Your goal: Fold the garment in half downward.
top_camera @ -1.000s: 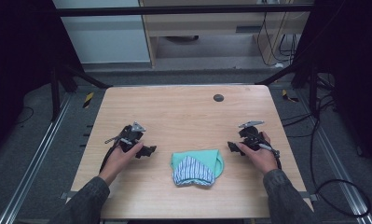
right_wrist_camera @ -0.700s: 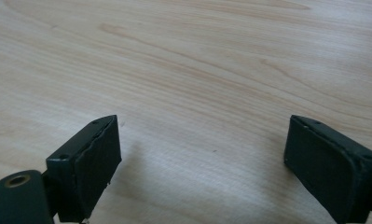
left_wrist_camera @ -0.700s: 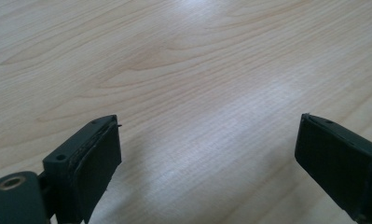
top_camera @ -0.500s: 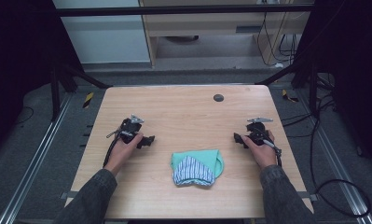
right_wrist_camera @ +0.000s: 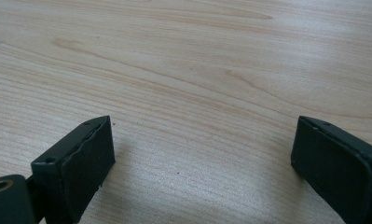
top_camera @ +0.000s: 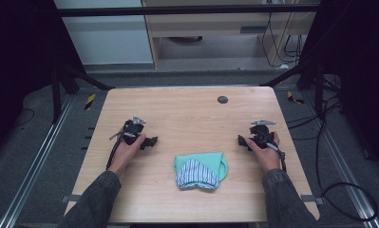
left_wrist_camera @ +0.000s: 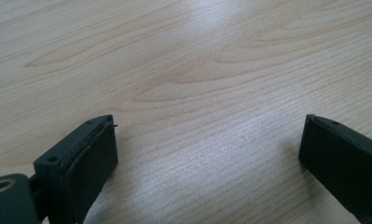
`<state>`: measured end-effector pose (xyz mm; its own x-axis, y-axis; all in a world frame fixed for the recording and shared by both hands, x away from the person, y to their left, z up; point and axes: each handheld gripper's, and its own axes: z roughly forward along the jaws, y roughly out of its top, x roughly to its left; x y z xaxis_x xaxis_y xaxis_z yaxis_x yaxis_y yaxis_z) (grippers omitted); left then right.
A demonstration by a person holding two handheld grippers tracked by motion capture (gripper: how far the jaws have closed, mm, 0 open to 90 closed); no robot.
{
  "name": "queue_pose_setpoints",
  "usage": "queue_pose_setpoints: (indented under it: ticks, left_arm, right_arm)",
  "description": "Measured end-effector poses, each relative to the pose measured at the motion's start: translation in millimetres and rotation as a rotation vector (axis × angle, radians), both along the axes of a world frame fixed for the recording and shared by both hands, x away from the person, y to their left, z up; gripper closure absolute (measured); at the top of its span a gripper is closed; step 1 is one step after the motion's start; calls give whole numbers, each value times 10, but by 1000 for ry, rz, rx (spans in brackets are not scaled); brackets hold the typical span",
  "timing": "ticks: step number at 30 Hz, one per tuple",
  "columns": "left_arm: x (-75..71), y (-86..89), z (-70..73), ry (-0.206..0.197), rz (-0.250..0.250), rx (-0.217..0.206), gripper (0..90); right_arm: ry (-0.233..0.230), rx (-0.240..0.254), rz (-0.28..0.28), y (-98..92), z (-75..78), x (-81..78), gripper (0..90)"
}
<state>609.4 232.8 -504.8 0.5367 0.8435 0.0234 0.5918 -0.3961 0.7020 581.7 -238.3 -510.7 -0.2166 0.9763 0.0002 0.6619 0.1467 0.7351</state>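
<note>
A folded cloth [top_camera: 200,170], mint green with a blue-and-white striped part on top, lies on the wooden table [top_camera: 177,109] near its front edge. My left gripper [top_camera: 150,141] rests on the table to the cloth's left and points toward the middle. Its jaws stand wide apart over bare wood, as the left gripper [left_wrist_camera: 207,126] view shows close up. My right gripper [top_camera: 241,141] rests to the cloth's right and points inward. The right gripper [right_wrist_camera: 204,123] has just been opening its jaws, and nothing lies between them. Neither gripper touches the cloth.
A small dark round disc [top_camera: 222,99] sits in the table near its far edge. Cables trail from both grippers, and more lie on the floor at the right. Metal frame rails run along both sides of the table.
Both hands have drawn a little away from the cloth and sunk lower onto the table. The cloth has not moved.
</note>
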Motion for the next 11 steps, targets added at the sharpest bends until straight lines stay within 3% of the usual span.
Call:
queue_pose_setpoints:
  ticks: [1, 5, 7, 11]
  left_arm:
    - [-1, 1, -23, -18, 6, -20, 25]
    - [-1, 3, -21, -17, 6, -7, 20]
    - [-7, -5, -25, -11, 32, -9, 0]
    - [-26, -5, -25, -12, 52, -8, 0]
  right_arm:
    - [2, -1, -6, 9, 1, 0, 55]
    - [6, 2, -46, 45, -2, -14, 42]
    - [15, -2, -105, 90, -6, -22, 9]
    - [21, 7, -139, 117, -5, -43, 3]
